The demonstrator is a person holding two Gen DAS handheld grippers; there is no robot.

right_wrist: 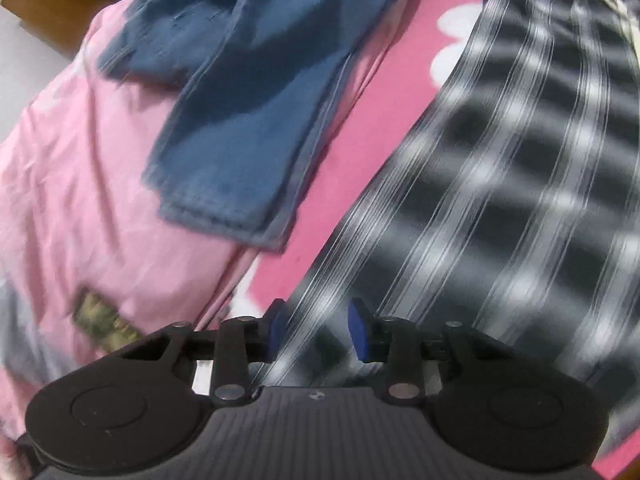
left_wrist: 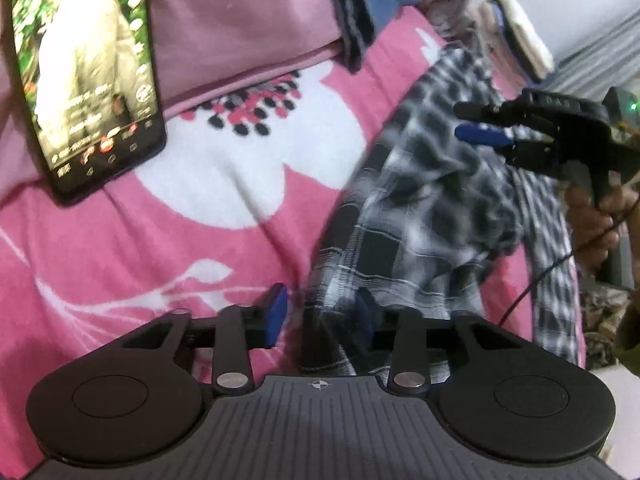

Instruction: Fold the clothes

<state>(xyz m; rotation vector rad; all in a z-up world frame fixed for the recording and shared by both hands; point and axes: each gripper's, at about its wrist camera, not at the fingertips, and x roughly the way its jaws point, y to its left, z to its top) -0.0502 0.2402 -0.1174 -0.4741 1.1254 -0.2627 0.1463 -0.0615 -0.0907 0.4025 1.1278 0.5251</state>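
Checked shirt between parted jaws of left gripper; right gripper likewise parted.

The left gripper, a black two-finger tool with blue rubber pads, points forward and a little downward; its jaws stand apart with a clear gap, and the right pad is partly hidden and blurred, so whether it touches anything cannot be told; the left pad is free. The right gripper, of the same black build with blue pads, also has its jaws apart. In the left wrist view the right gripper shows from the side, its fingers pointing to the left; a hand grasps its black handle from below, fingers wrapped around the grip.
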